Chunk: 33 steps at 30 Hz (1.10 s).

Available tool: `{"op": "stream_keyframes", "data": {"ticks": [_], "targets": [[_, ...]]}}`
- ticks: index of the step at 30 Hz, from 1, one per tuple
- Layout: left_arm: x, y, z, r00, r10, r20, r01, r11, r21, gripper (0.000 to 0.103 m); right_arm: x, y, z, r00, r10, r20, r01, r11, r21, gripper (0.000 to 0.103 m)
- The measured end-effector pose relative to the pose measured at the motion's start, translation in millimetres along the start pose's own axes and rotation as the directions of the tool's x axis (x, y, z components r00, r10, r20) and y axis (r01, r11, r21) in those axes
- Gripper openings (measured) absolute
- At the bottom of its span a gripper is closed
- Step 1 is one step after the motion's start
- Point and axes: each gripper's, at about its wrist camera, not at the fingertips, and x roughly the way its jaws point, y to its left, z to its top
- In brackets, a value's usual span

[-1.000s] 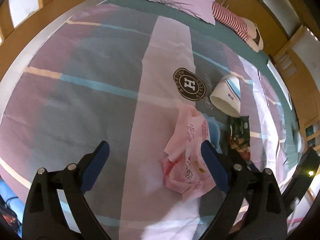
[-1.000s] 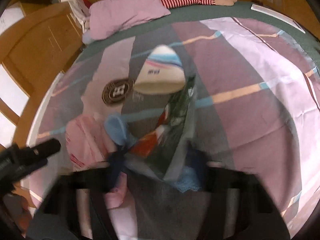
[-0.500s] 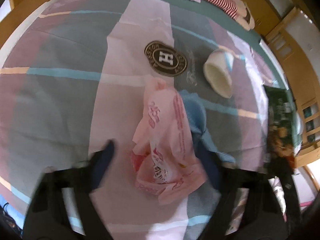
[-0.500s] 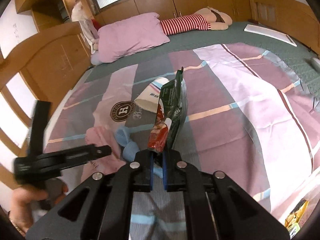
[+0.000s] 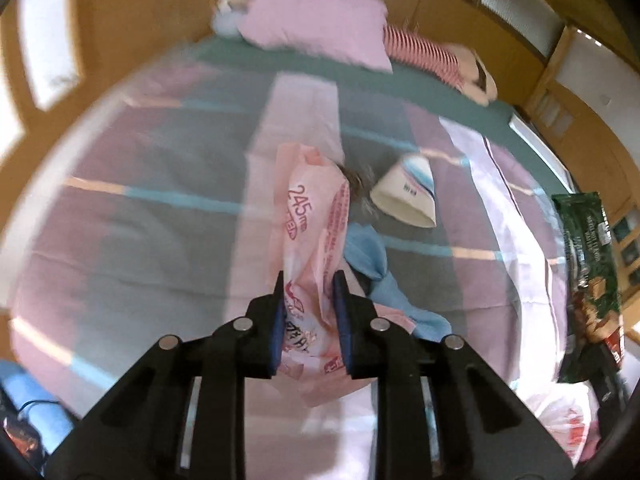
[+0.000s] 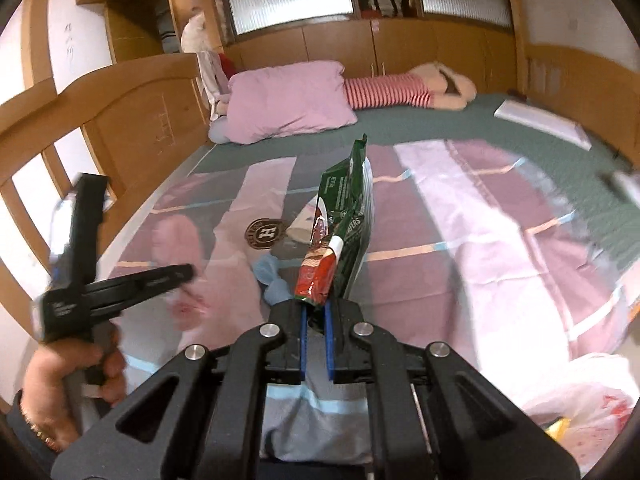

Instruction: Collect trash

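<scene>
My left gripper (image 5: 308, 280) has just closed on the pink wrapper (image 5: 312, 216), lifting it, blurrily, off the bed (image 5: 160, 160). My right gripper (image 6: 316, 306) pinches the green snack bag (image 6: 344, 216); both seem ready for the trash bag (image 6: 580, 396).

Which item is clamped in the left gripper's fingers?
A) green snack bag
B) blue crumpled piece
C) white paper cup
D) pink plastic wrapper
D: in the left wrist view the left gripper has its fingers pressed on the pink plastic wrapper; the white paper cup lies on the bed.
</scene>
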Motion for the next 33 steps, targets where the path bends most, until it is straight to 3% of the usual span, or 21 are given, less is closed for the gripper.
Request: {"op": "stream_keyframes", "data": {"ticks": [7, 13, 17, 23, 33], "targets": [[-69.7, -29.2, -29.0, 0.995, 0.009, 0.101, -0.016, 0.997, 0.07, 0.023, -66.5, -11.6, -8.5, 0.996, -0.038, 0.084, 0.045, 0.996, -0.076, 0.008], [-122.4, -81.4, -48.5, 0.985, -0.094, 0.148, 0.068, 0.983, 0.172, 0.023, -112.6, -36.2, -19.5, 0.992, -0.046, 0.119, 0.053, 0.997, -0.061, 0.008], [-151.8, -121.8, -64.9, 0.972, -0.179, 0.151, 0.135, 0.954, 0.268, 0.023, -135.2, -58.5, -29.6, 0.989, -0.082, 0.12, 0.087, 0.995, -0.042, 0.008], [-164.5, -168.8, -86.7, 0.96, -0.26, 0.104, 0.205, 0.904, 0.374, 0.023, -158.0, -89.8, -46.3, 0.982, -0.163, 0.094, 0.165, 0.986, -0.011, 0.008], [-152.3, -211.1, -106.2, 0.954, -0.3, 0.018, 0.254, 0.837, 0.485, 0.023, -164.0, -120.3, -70.1, 0.967, -0.253, 0.032, 0.252, 0.968, 0.01, 0.008]]}}
